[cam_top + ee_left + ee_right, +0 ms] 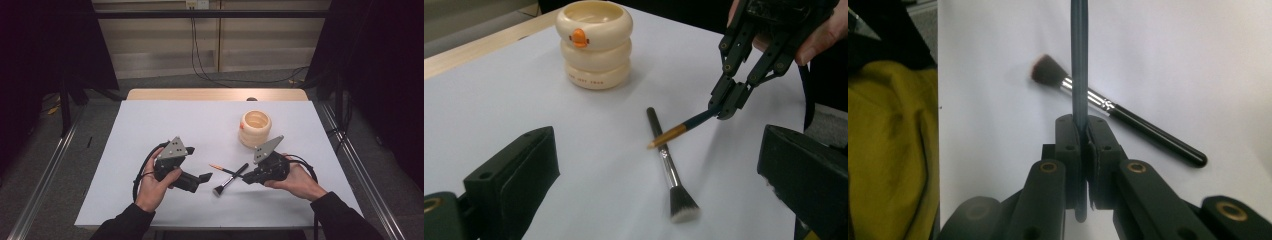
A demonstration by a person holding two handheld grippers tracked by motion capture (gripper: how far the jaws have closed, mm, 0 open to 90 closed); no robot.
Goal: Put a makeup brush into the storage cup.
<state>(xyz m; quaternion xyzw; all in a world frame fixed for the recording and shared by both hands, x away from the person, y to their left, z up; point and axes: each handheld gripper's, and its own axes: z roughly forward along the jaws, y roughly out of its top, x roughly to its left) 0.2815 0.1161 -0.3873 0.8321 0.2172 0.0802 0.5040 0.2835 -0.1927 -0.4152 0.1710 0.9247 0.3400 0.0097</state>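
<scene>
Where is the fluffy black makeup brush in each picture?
High view: the makeup brush lies on the white table between the two grippers, bristles toward the person.
Left gripper view: it lies at centre, bristles at the bottom.
Right gripper view: it lies slanted behind the thin brush that the right gripper holds.
Shared landmark: that thin brush, crossing above the makeup brush's handle.

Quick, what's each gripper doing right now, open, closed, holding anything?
Left gripper: jaws open, holding nothing.
Right gripper: jaws closed on the thin dark pencil with the gold tip, lifted over the makeup brush.
</scene>
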